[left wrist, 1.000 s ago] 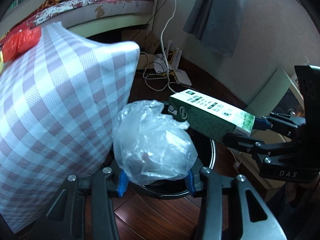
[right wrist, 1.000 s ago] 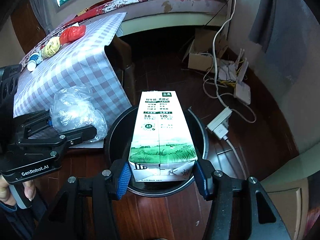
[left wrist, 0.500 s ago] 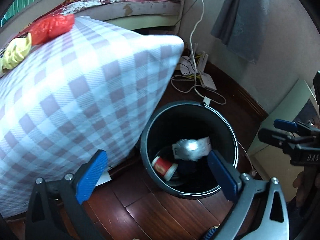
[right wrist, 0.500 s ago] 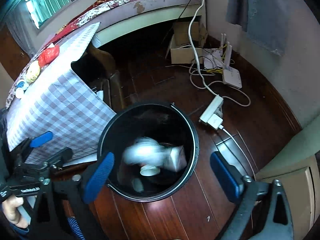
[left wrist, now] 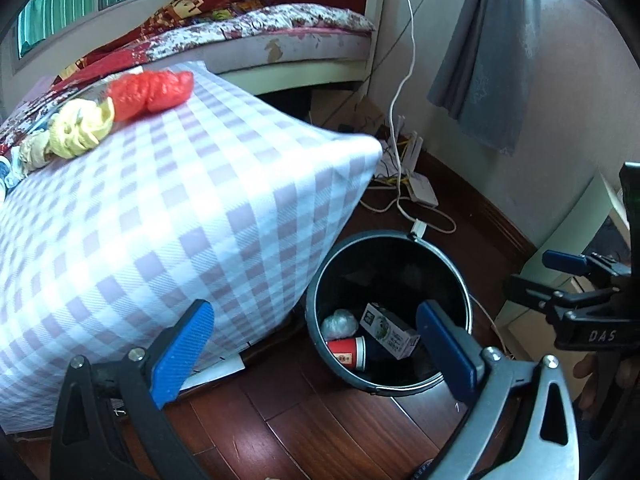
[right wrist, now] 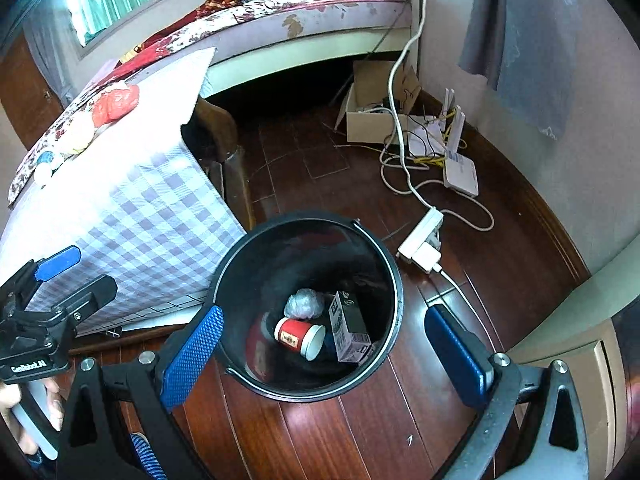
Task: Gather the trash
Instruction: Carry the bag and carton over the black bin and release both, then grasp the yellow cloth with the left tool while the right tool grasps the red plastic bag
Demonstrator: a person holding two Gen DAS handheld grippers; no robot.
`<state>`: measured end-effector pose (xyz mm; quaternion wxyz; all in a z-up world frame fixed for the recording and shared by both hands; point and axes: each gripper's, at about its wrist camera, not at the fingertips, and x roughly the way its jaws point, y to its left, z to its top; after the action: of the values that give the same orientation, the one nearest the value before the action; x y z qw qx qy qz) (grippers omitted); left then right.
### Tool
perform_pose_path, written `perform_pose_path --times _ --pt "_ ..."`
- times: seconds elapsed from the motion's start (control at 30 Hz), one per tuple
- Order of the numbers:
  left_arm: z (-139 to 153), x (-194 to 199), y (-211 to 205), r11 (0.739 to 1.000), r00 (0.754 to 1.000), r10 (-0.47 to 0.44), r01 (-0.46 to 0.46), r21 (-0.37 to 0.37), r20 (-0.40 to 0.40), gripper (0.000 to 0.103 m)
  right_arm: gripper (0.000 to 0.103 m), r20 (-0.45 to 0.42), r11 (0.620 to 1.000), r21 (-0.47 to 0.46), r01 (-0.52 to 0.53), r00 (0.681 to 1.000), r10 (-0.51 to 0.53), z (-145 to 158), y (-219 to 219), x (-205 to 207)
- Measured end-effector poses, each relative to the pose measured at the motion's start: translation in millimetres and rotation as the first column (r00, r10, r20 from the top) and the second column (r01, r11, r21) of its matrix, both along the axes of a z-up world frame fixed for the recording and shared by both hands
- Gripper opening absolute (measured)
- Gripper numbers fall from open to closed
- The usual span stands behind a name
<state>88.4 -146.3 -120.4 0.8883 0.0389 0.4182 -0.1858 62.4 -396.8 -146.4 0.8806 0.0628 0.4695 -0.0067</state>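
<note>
Nearest in both wrist views, the left gripper (left wrist: 316, 332) and the right gripper (right wrist: 324, 344) hang tilted down over a black trash bin (right wrist: 394, 292) on the dark wooden floor (right wrist: 320, 436). Both sets of jaws have just been opening and now stand wide apart with nothing between them.

The trash lies at the bottom of the bin: a crumpled clear plastic bag (right wrist: 304, 303) on the far side, a red paper cup (right wrist: 299, 336) on its side just in front of it, and a green and white milk carton (right wrist: 349, 330) lying to the right, against the cup.

A person's hand (right wrist: 24, 424) grips the left gripper's handle at the lower left of the right wrist view; fingers behind the right gripper's handle show at the right edge of the left wrist view.

Just left of the bin stands a table draped in a purple checked tablecloth (left wrist: 168, 216), its hanging corner reaching close to the bin's rim. On the table's far end lie a red plastic bag (left wrist: 150, 90) and, beside it, a yellow crumpled bag (left wrist: 80, 128).

Right of the bin and farther off, a white power strip (right wrist: 422, 240) lies on the floor with cables leading to a white router (right wrist: 460, 166) and a cardboard box (right wrist: 374, 114) by the wall. Beyond these runs a bed (right wrist: 304, 8) with a floral cover, and a grey cloth (right wrist: 524, 40) hangs on the right wall.
</note>
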Motion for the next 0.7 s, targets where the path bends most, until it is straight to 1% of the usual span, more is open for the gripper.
perform_pose_path --times 0.1,0.17,0.33,0.57,0.7 --pt "10 -2 5 1.000 1.000 0.011 -0.010 -0.004 0.025 0.102 0.102 0.020 1.000 -0.006 -0.013 1.000 0.013 9 9 -1" --pt "11 2 7 1.000 0.999 0.015 -0.015 -0.009 0.032 0.102 0.102 0.034 1.000 -0.012 -0.021 0.999 0.021 15 16 -1" --pt "27 2 27 0.999 0.998 0.040 -0.040 -0.015 0.056 0.102 0.102 0.088 0.999 -0.029 -0.043 0.995 0.046 33 32 0" --pt "45 10 66 0.993 0.989 0.120 -0.118 -0.030 0.088 0.102 0.102 0.126 0.994 -0.025 -0.107 0.986 0.110 54 66 17" --pt "51 21 94 0.984 0.978 0.176 -0.174 -0.029 0.112 0.102 0.102 0.154 0.986 -0.025 -0.164 0.974 0.166 66 89 35"
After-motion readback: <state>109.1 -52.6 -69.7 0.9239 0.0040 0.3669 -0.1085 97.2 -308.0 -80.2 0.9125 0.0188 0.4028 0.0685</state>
